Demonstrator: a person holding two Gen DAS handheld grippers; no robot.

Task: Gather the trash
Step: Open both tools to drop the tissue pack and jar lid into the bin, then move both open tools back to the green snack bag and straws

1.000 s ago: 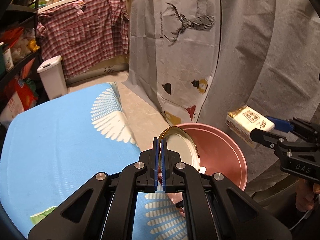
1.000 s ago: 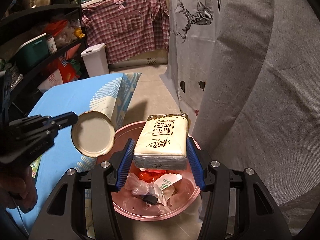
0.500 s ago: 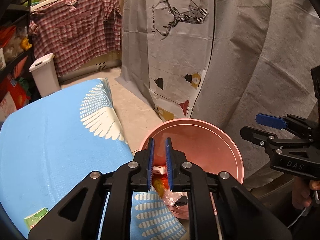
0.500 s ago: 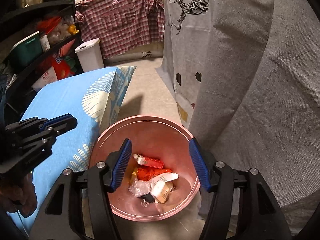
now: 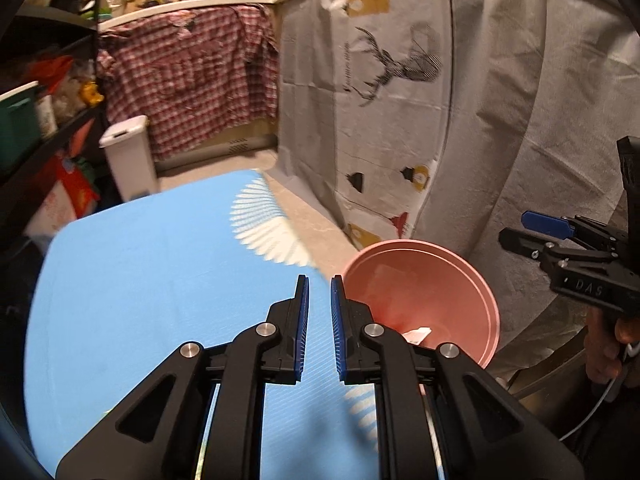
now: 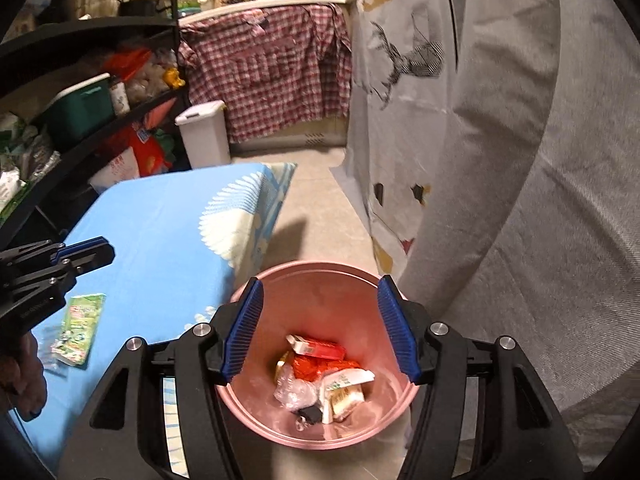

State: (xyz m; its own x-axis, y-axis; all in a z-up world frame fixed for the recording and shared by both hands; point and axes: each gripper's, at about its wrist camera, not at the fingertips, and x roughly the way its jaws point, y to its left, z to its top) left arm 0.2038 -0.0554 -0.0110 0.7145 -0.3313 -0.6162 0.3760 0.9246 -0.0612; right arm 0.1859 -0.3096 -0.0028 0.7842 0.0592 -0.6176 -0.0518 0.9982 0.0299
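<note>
Blue-clothed counter [image 6: 160, 232] carries 1 green flat wrapper [image 6: 80, 316]; round pink plastic bin [image 6: 320, 280] of trash stands beside it on beige floor. Left claw [image 5: 318, 292] slightly parted, empty. Right claw [image 6: 318, 300] wide, empty, over bin.

Your left wrist view faced the table [image 5: 140, 280]; your right looked down close; both shared the pink bin [image 5: 490, 300] [image 6: 280, 434] at five and six o'clock.

Pink bin [image 6: 320, 276] on floor holding wrappers, green packet [image 6: 80, 318] flat on blue tablecloth [image 6: 160, 232]
</note>
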